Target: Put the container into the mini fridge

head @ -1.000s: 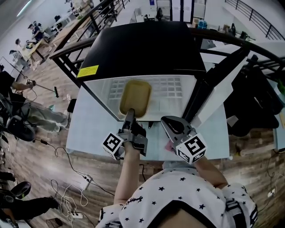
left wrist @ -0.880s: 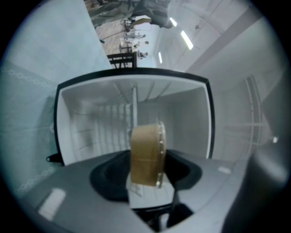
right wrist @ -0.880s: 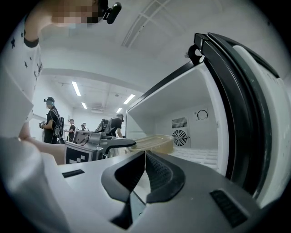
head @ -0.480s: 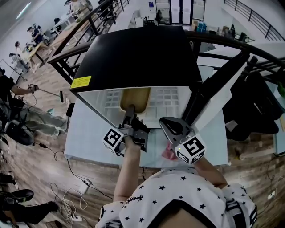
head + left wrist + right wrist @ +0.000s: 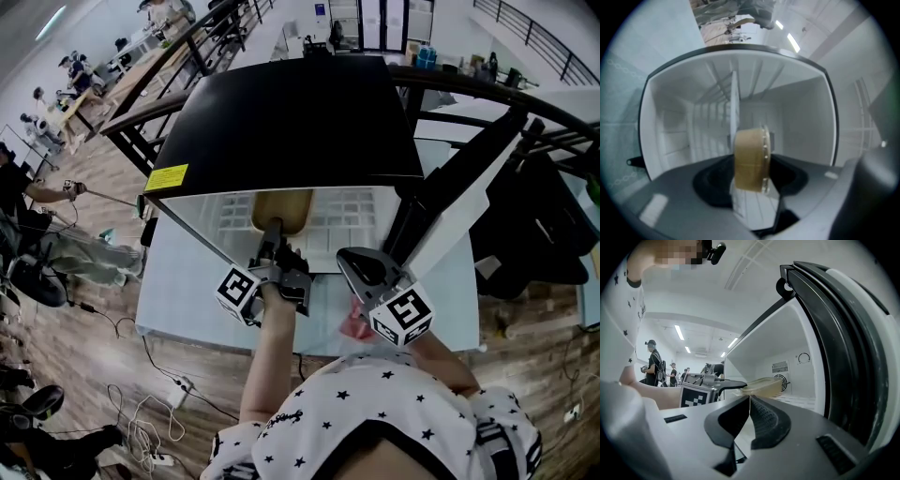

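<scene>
At mini fridge (image 5: 291, 122), container (image 5: 281, 210) lengthwise inward

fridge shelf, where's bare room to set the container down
Bare shelf lies right of the container, toward the open door; a narrower strip lies left of it by the fridge wall. The front edge is crowded: the left hand-held gripper holds the container there, the shut right hand-held gripper beside it.

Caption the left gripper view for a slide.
Left gripper holds the tan container edge-on between its jaws, facing the white interior of the open mini fridge.
</scene>
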`<state>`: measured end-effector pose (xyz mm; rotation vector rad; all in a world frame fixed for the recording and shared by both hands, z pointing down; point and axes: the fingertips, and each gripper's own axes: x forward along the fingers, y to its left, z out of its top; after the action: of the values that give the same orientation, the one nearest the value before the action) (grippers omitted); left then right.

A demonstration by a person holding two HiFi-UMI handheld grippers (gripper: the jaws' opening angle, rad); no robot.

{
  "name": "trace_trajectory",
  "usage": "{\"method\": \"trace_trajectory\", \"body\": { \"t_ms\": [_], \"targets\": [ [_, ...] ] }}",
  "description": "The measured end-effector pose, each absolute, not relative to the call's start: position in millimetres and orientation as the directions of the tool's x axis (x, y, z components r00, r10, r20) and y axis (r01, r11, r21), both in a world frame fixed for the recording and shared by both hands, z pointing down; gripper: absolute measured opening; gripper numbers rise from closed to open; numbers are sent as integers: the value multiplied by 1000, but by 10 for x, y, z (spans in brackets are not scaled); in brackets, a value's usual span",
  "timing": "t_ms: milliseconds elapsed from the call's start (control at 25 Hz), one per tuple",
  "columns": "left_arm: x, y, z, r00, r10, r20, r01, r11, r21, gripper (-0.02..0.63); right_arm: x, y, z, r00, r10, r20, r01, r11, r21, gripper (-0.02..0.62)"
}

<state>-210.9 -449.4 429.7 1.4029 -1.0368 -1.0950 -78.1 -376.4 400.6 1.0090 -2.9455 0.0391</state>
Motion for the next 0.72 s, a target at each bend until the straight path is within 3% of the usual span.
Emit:
{"method": "trace_trajectory", "body": {
  "t_ms": [200, 360, 720],
  "targets": [
    [-2103, -4484, 4263, 208, -972, -107, -44, -118, 992, 229, -791, -3749, 4028, -793, -609, 38, -609, 793, -18, 21],
    [-2115, -4452, 4225, 212, -969, -126, -59, -141, 988, 296, -809, -3728, 4040, -798, -601, 46, -602, 798, -17, 21],
    [-2150, -4276, 4254, 252, -960, -120, -86, -146, 986, 313, -903, -3631, 4024, -808, -588, 43, -589, 808, -10, 21]
  ]
}}
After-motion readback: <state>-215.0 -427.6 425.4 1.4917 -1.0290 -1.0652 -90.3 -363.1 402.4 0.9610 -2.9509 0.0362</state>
